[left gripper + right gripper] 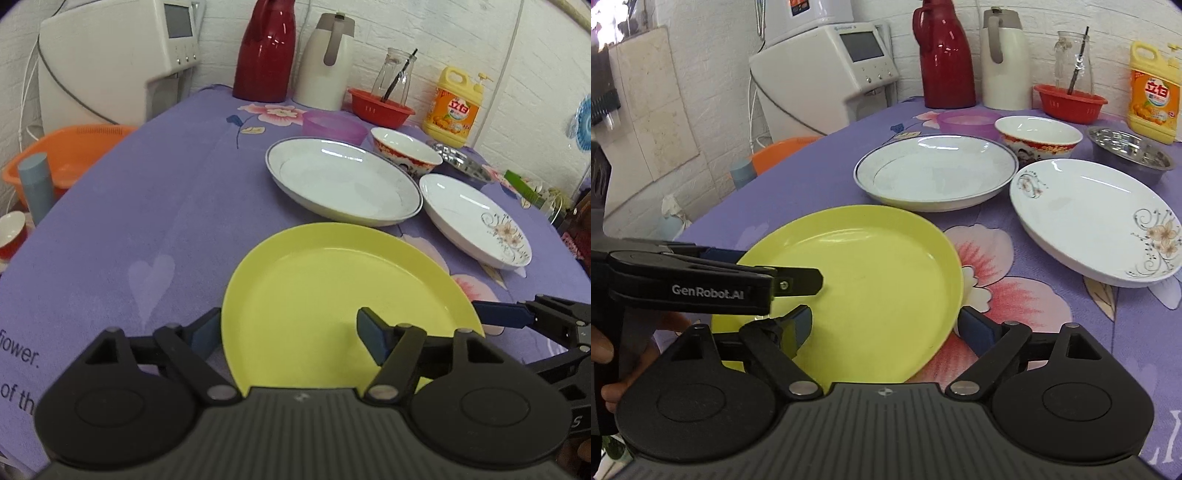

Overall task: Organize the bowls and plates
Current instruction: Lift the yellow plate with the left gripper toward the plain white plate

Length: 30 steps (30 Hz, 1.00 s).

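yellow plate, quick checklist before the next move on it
1. Left gripper open, straddling the yellow plate near rim: ok.
2. Right gripper open, straddling the rim on its side: ok.
3. Pads pressing the plate: not ok, neither grips it yet.
4. Yellow plate empty: ok.
5. Blue-rimmed plate empty, free as a stacking spot: ok.
6. Clearance between yellow plate and blue-rimmed plate: cannot tell, their rims look close.

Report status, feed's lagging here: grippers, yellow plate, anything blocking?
Left gripper open, straddling the yellow plate rim. Right gripper open, same plate's opposite rim. Plate flat on the table, ungripped. Nothing blocking.
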{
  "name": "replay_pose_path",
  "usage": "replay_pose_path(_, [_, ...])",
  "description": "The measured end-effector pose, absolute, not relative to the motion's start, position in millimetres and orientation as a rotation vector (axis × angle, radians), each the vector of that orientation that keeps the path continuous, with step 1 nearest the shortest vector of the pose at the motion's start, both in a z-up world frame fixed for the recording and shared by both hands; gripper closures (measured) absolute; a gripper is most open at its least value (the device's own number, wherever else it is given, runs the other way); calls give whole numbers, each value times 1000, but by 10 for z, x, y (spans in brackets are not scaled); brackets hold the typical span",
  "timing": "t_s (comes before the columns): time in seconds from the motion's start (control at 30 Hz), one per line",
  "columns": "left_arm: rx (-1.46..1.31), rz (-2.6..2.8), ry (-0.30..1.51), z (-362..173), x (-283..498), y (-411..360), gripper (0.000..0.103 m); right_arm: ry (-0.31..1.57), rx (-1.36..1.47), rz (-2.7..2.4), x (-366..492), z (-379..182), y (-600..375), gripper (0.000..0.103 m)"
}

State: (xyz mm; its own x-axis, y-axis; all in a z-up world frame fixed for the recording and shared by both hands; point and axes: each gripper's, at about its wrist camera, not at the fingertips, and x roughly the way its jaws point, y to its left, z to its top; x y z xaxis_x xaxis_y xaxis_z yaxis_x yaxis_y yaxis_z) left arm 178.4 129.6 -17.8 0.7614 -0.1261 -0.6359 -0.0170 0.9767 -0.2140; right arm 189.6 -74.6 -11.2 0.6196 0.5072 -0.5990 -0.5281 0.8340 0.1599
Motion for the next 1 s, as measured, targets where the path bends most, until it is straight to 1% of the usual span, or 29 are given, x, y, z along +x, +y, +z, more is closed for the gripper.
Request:
replay_pose_path(0.13, [-242,-51,659,-61,1794,1448,34,640,8,580,1938,44,-943,0])
replay_pose_path(0.37, [-290,-35,628,46,2092,1507,33,548,-57,519,2681,290,-911,0])
replay_pose_path(0.5, [-286,-42,641,41,2280,1468,33,578,-51,529,3200,192,-815,0])
replay_pose_path(0.63, [-294,-49,656,-18,2397,1514,33,615,-61,522,3491,62,-726,0])
replay_pose_path(0.9, [-348,-15,673,-109,2570,1757,33,608,-167,528,3664,81,-552,0])
replay_pose_path(1.0, [-353,-19,669,-111,2602,1804,33,660,-170,543,3724,8,-509,0])
